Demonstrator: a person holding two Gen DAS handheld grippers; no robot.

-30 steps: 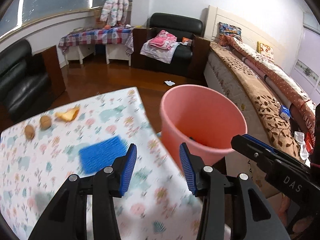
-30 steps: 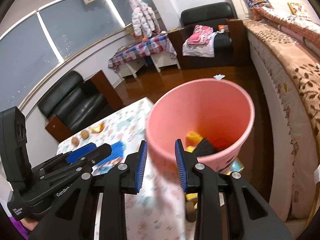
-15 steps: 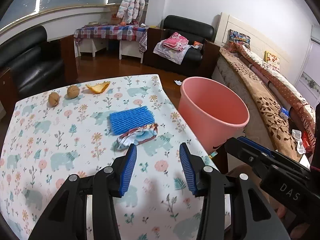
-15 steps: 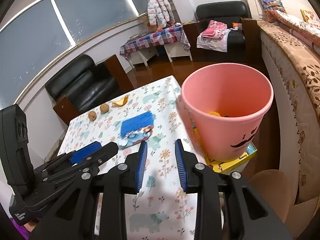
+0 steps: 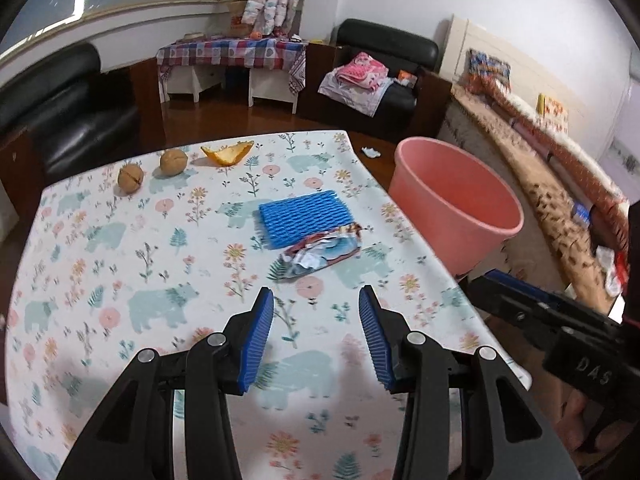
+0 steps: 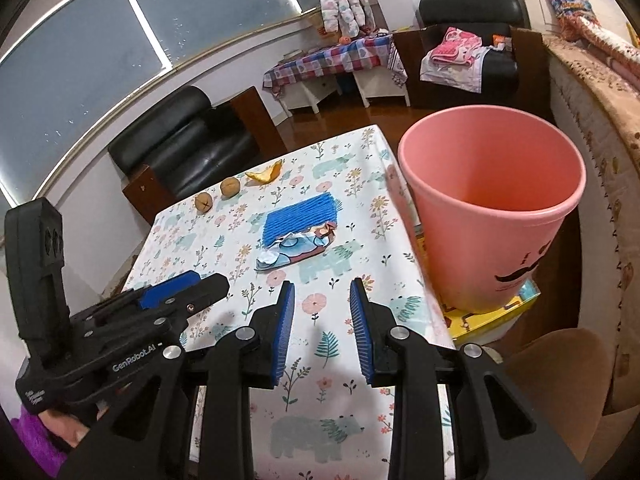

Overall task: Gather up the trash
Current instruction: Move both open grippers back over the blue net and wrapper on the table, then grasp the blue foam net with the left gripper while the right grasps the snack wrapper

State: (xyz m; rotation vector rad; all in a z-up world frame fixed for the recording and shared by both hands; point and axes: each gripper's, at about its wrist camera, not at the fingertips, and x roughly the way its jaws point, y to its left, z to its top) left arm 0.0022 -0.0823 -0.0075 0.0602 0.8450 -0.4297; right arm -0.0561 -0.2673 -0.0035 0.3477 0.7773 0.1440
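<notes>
In the left wrist view, the left gripper (image 5: 316, 322) hovers above the near part of the table (image 5: 80, 280), which has a cloth with bears and flowers. Its jaws stand apart and nothing is between them. Straight ahead of it lies a crumpled snack wrapper (image 5: 320, 254), and its long axis runs across the view, from lower left to upper right. Just behind the wrapper, and touching it, lies a blue foam fruit net (image 5: 304, 220). At the far edge of the table I see 2 walnuts (image 5: 152, 168) and 1 piece of orange peel (image 5: 227, 152), well apart from the gripper. The pink bin (image 5: 456, 216) stands to the right, beside the table edge. The right gripper (image 5: 540, 320) shows only partly at the right side here.

In the right wrist view, the right gripper (image 6: 322, 328) also hovers over the near table, jaws apart with a narrower gap, and empty. The wrapper (image 6: 292, 252) lies ahead and a little to the left of it, partly over the foam net (image 6: 300, 218). The pink bin (image 6: 492, 208) is close on the right and stands on something yellow, maybe a box or a book; I cannot tell which. The inside bottom of the bin is not visible. The left gripper (image 6: 168, 292) is at the lower left.

I judge that the wrapper is the next piece to take. It lies almost in line with the left gripper, while the right gripper is nearer to the bin. The jaws should close across the short side of the wrapper.
</notes>
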